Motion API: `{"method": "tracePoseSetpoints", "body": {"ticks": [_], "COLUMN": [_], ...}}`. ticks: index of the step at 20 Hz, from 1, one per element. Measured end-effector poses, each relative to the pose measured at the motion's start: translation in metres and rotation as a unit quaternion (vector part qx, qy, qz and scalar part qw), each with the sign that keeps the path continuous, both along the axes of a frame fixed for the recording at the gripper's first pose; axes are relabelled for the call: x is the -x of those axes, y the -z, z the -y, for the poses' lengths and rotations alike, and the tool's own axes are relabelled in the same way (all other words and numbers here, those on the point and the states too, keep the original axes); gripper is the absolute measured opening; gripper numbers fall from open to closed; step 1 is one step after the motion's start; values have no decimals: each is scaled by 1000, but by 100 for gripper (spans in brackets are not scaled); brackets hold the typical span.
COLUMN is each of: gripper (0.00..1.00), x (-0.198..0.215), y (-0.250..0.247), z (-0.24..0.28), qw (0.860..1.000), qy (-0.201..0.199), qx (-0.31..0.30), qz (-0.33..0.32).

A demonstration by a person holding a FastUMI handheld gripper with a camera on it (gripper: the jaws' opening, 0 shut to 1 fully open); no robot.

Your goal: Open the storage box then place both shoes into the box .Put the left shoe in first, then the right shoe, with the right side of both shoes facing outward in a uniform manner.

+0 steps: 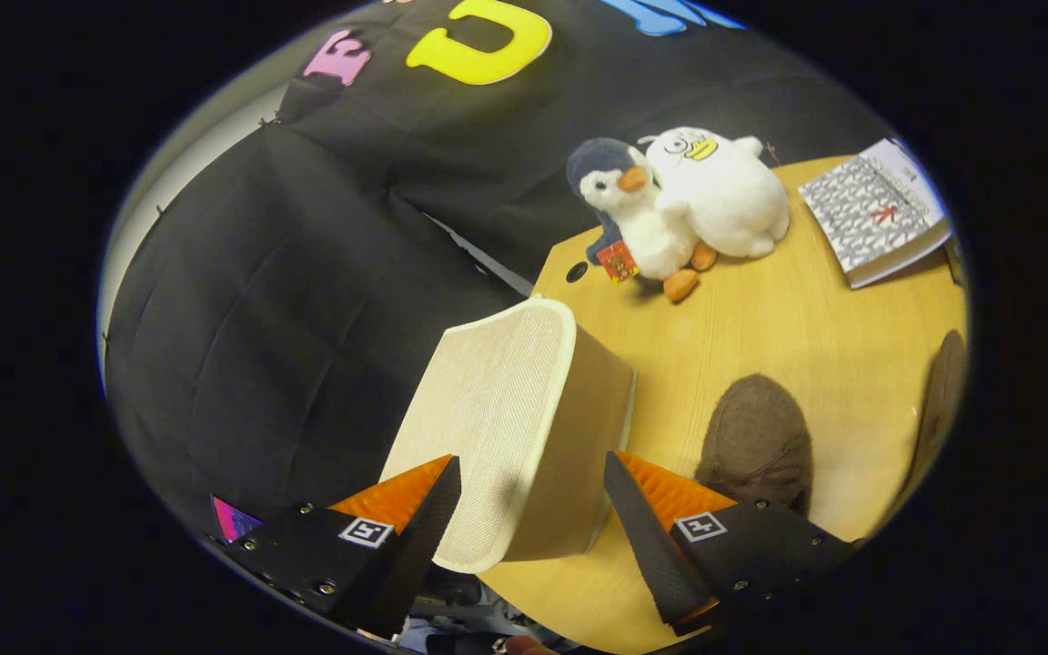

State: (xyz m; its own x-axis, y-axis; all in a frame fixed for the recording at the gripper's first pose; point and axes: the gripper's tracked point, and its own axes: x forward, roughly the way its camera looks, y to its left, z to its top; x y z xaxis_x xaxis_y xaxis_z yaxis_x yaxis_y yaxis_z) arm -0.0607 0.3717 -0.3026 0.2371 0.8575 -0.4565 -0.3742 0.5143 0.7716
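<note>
The claw (531,509) stands wide open around the cream storage box (524,428), fingers apart from its sides — apparently lined up to reach the lid. One brown shoe (756,441) lies on the tabletop (815,318) just beside the box — another near the far edge.

The tool (533,473) stands spread, its fingers flanking the cream storage box (524,418) without touching it. Just beyond the right finger lies a brown shoe (756,441) on the wooden surface (788,309). Farther off sit two plush toys (679,205) and a book (879,209).
</note>
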Motion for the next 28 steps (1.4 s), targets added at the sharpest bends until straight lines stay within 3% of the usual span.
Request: {"method": "tracePoseSetpoints", "body": {"ticks": [9,10,11,12,14,15,17,18,19,23,28], "gripper": [94,93,84,84,69,68,15,15,0,0,0], "x": [14,14,15,16,18,17,17,22,13,13,14], "y": [14,14,10,7,-2,-3,-6,-10,-8,-12,-52], "z": [-35,-37,-39,-44,-43,-40,-46,-35,-42,-47,-53], "qw": [994,993,991,988,984,983,979,979,979,982,989], "qy": [-27,-24,-25,-23,-28,-32,-32,-28,-21,-25,-25], "qx": [-48,-49,-60,-74,-88,-88,-100,-99,-102,-92,-76], "qz": [-99,-107,-120,-132,-151,-155,-177,-175,-175,-165,-126]}}
